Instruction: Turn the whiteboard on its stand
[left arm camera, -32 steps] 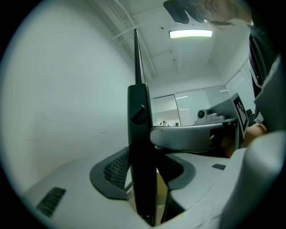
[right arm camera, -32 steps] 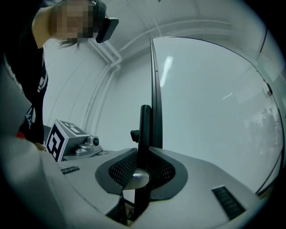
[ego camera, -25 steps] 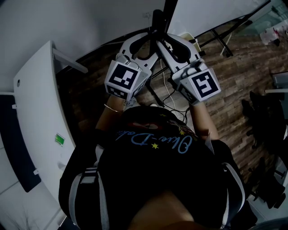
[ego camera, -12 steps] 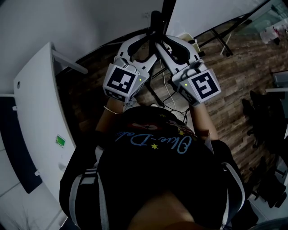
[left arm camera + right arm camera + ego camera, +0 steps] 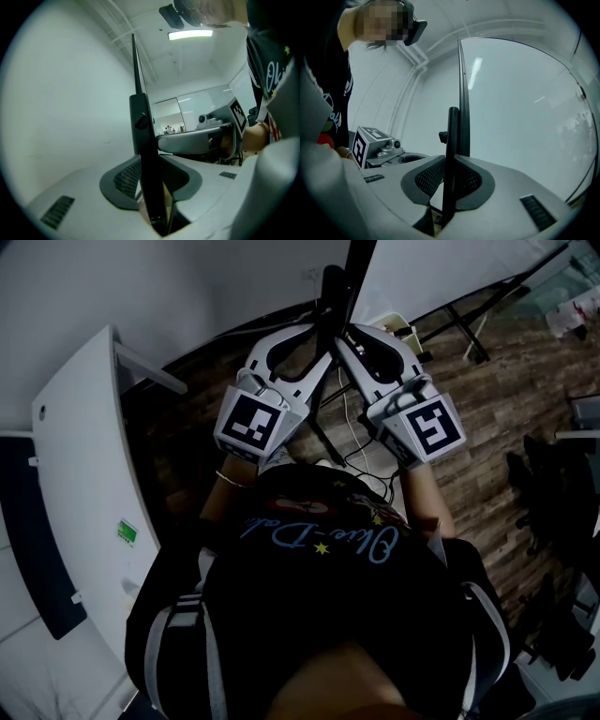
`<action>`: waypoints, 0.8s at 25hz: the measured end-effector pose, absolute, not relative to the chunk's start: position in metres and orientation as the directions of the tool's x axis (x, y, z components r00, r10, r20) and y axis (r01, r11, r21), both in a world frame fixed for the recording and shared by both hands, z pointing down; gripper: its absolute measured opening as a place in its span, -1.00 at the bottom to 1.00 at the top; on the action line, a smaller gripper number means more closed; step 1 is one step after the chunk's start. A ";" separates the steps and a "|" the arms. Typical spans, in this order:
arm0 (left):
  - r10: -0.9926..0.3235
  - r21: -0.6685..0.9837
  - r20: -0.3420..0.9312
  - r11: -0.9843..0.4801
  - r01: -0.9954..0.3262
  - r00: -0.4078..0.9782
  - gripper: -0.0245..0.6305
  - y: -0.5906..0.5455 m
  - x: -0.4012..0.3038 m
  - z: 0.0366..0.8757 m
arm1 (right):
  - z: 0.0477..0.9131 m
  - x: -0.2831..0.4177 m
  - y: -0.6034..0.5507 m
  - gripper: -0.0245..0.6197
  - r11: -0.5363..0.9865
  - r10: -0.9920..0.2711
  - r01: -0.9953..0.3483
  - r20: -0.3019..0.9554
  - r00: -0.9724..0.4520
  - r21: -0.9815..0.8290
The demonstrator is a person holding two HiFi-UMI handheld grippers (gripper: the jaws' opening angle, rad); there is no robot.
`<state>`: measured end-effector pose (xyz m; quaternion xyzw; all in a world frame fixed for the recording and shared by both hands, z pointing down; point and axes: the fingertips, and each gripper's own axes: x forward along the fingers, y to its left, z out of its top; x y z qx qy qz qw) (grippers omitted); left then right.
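Note:
The whiteboard (image 5: pixel 441 268) stands almost edge-on to me, its thin dark edge (image 5: pixel 461 93) rising above the black stand post (image 5: pixel 330 296). Both grippers meet at that post from opposite sides. My left gripper (image 5: pixel 319 334) has the post (image 5: pixel 143 140) between its jaws; they are closing, and the pad tips lie against it on both sides. My right gripper (image 5: pixel 345 332) is shut on the same post (image 5: pixel 451 140). The left gripper (image 5: pixel 150 159) and the right gripper (image 5: pixel 451 159) each see the other beside them.
A white curved panel (image 5: pixel 75 474) stands at my left. Cables (image 5: pixel 361 451) trail over the wooden floor under the stand. Legs of another stand (image 5: pixel 459 324) spread at the back right. Dark objects (image 5: pixel 553 484) sit along the right edge.
Both grippers stay at the post. Their marker cubes have sunk slightly toward me in the head view; the whiteboard looks unmoved.

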<state>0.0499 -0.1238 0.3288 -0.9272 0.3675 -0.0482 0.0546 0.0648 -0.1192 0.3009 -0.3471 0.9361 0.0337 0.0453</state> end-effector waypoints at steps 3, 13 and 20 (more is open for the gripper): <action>-0.682 -0.141 0.033 -0.727 -0.672 0.731 -0.58 -0.120 0.050 0.325 | 0.301 0.069 -0.117 -0.73 0.745 -0.659 -0.666 -0.120 -0.743 0.030; -0.679 -0.135 0.012 -0.728 -0.672 0.734 -0.85 -0.115 0.047 0.318 | 0.299 0.075 -0.111 -0.82 0.751 -0.655 -0.661 -0.140 -0.742 -0.009; -0.640 -0.141 0.029 -0.763 -0.630 0.768 -0.88 -0.109 0.053 0.319 | 0.305 0.078 -0.111 -0.82 0.752 -0.656 -0.659 -0.118 -0.745 -0.021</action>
